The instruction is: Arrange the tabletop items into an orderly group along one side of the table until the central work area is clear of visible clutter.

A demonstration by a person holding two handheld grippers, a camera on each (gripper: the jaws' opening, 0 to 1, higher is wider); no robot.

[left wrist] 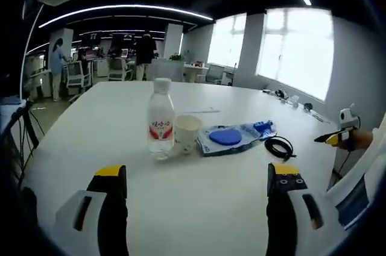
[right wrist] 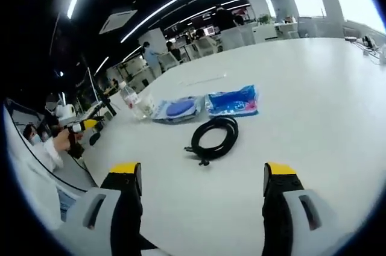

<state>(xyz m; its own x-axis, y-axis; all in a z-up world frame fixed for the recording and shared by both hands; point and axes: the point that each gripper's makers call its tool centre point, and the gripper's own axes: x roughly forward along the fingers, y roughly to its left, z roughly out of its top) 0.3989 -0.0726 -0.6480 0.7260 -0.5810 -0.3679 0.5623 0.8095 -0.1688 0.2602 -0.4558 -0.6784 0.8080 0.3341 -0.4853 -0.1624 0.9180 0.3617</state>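
Both grippers — left gripper [left wrist: 198, 181], right gripper [right wrist: 203, 177] — hold fingers spread, empty, facing the water bottle [left wrist: 160, 120] and coiled cable [right wrist: 214, 137].

Open office with bright windows [left wrist: 295, 48], curved ceiling light strips [left wrist: 120, 9], distant desks and chairs [left wrist: 117, 68].

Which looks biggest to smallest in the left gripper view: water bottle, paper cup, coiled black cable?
1. water bottle, clearly the tallest and largest.
2-3. paper cup and coiled black cable look close in apparent size; the cable lies flat and off to the side under fisheye distortion, so I won't rank those two.
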